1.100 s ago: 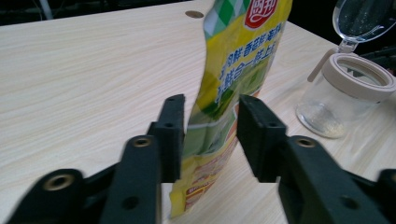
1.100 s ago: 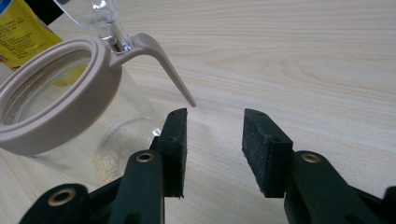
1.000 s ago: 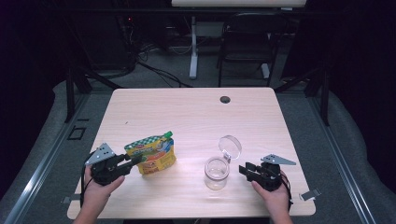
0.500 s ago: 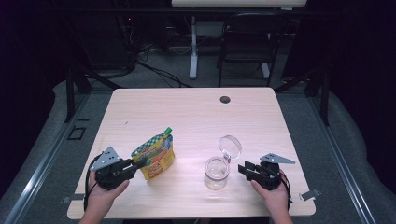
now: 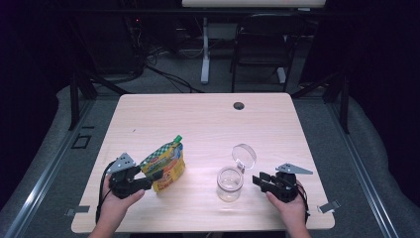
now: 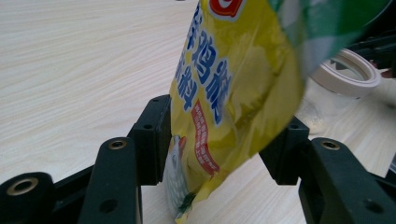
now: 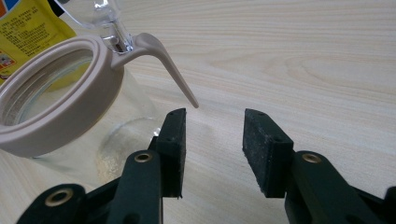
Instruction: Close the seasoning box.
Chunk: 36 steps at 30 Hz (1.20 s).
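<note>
The left claw (image 5: 154, 176) sits at about 8 o'clock on the pale wooden bench (image 5: 208, 124), pointing toward 3 o'clock at a yellow and green pouch (image 5: 165, 166). Its jaws have just been opening, and in the left gripper view the pouch (image 6: 233, 93) stands between them: one pad lies against or just beside the lower edge, while the other stands clear with bench showing in the gap. The pouch leans, with its green top tilted toward 1 o'clock.

The right claw (image 5: 257, 180) rests at about 4 o'clock, pointing toward 9 o'clock at a clear glass jar (image 5: 230, 183) just beside it. In the right gripper view the claw (image 7: 212, 147) stands half open with nothing between its pads. The jar (image 7: 70, 126) has a beige rim, and a beige lever curves from it toward the jaws. Its clear lid (image 5: 244, 155) is flipped up at the 1 o'clock side. A small dark grommet (image 5: 238, 105) lies near the far edge at 12 o'clock.
</note>
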Each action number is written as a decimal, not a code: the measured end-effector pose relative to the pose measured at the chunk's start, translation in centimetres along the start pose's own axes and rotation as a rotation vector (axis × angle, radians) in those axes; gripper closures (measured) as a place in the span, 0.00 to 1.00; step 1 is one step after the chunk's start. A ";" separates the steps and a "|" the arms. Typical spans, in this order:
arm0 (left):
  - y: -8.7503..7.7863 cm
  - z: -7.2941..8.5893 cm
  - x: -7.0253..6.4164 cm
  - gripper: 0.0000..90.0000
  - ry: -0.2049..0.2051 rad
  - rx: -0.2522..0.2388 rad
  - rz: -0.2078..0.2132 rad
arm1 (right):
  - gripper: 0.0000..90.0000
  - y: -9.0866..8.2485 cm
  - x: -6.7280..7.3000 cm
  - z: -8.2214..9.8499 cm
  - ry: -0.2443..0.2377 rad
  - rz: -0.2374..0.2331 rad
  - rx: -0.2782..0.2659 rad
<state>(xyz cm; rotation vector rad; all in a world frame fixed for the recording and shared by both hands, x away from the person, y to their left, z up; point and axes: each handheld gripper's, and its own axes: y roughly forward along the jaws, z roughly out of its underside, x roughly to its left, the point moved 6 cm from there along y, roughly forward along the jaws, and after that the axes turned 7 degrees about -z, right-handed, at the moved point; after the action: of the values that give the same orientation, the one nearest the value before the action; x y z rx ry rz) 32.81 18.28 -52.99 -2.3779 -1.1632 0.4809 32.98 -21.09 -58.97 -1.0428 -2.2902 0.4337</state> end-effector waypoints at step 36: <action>2.2 2.6 0.5 0.55 -0.028 -0.019 0.005 | 0.64 0.6 0.1 0.0 0.002 -0.011 0.019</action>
<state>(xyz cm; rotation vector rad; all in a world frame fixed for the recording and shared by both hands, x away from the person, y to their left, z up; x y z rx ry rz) 33.32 18.11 -56.41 -2.3983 -1.1796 0.5086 33.23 -20.65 -59.23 -1.0202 -2.2852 0.4485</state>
